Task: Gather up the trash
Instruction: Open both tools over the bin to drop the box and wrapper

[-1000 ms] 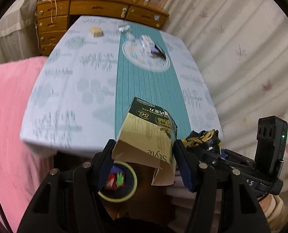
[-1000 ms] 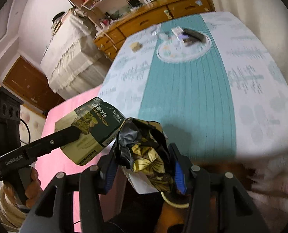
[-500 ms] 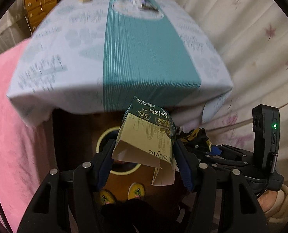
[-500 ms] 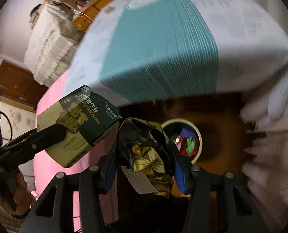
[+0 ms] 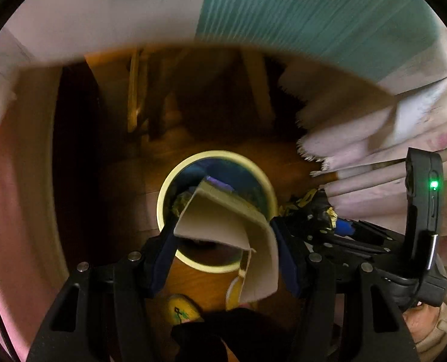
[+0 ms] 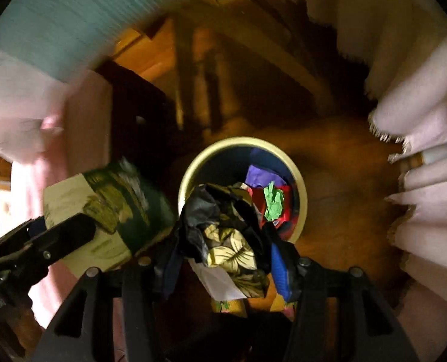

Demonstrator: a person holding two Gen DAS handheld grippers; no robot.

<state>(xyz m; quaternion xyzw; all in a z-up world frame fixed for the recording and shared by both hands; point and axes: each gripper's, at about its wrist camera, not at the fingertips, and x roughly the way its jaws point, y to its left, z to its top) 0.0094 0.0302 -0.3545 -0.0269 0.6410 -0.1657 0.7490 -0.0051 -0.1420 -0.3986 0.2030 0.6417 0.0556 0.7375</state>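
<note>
Cardboard fills the left gripper [image 5: 226,238]: a flattened box [image 5: 223,223] is squeezed between its blue pads, plain inner side toward the camera, its far end hanging over the bin [image 5: 163,199]. The bin's pale rim shows as an open ring on the wood floor [image 5: 193,280], with bare floor all around it. The tablecloth edge [image 5: 133,9] hangs above, and a curtain hem [image 5: 344,138] comes close on the right. The right gripper [image 5: 328,226], with its dark wrapper, sits just beside the box.

From the right wrist, the right gripper [image 6: 226,253] holds a crumpled wrapper [image 6: 223,235] between its pads; its jaws have just been opening a little, the wrapper between them. The wrapper overlaps the near rim of the bin [image 6: 301,193], where purple, red and green scraps lie inside. The box [image 6: 108,211], held in the left gripper [image 6: 69,235], is left of the rim. Floor [image 6: 338,226] lies clear between bin and curtain [image 6: 419,150].
</note>
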